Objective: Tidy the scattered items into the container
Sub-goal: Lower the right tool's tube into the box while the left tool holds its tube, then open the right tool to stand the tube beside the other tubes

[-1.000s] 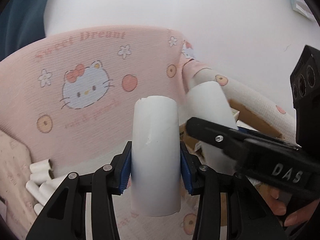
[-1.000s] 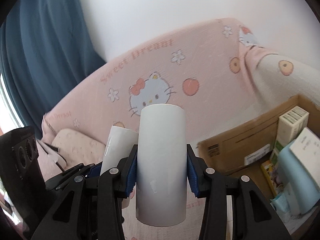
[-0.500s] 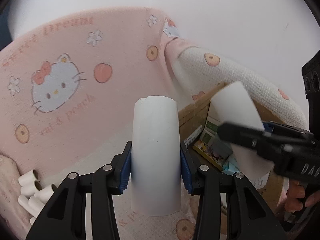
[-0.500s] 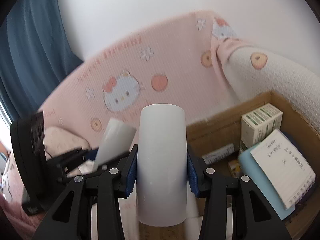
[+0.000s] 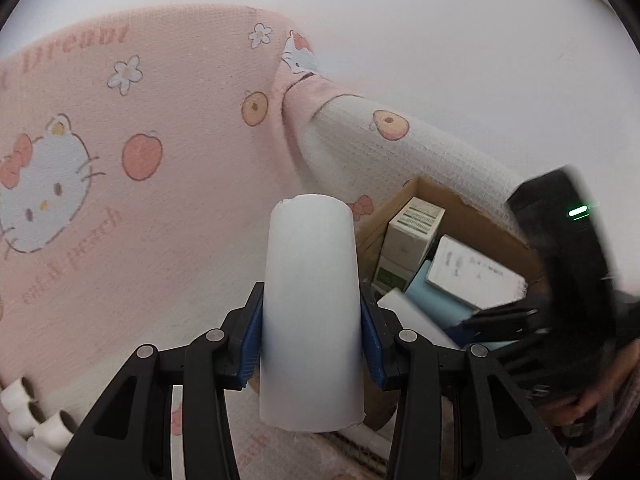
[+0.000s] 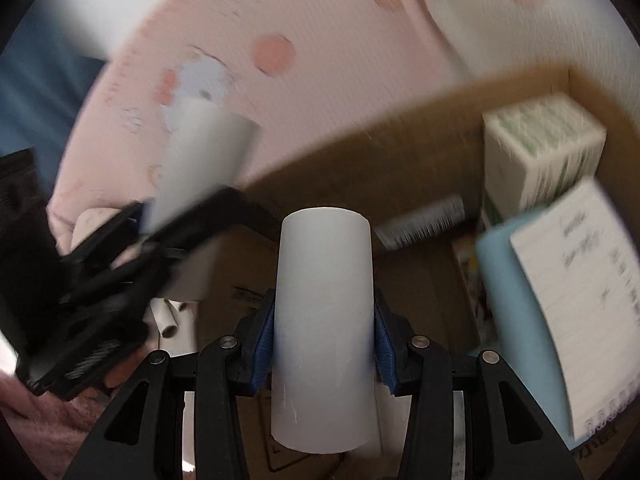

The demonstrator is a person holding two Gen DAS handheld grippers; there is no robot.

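Observation:
My left gripper (image 5: 311, 332) is shut on a white cardboard tube (image 5: 310, 304), held upright over the pink sofa just left of the open cardboard box (image 5: 472, 208). My right gripper (image 6: 323, 336) is shut on a second white tube (image 6: 324, 320) and hangs over the inside of the box (image 6: 360, 152). The left gripper with its tube (image 6: 200, 160) shows blurred at the left of the right wrist view. The right gripper shows as a dark blur (image 5: 560, 280) over the box in the left wrist view.
The box holds a green-and-white carton (image 6: 540, 148), a light blue item (image 6: 516, 320) and a spiral notepad (image 6: 580, 280). Several loose white tubes (image 5: 28, 420) lie on the sofa seat at lower left. The pink Hello Kitty backrest (image 5: 120, 140) and white armrest (image 5: 400, 152) border the box.
Both grippers have swung right toward the box with their tubes. The right gripper has moved from beside the box to over its inside and tilted down. Both stay shut.

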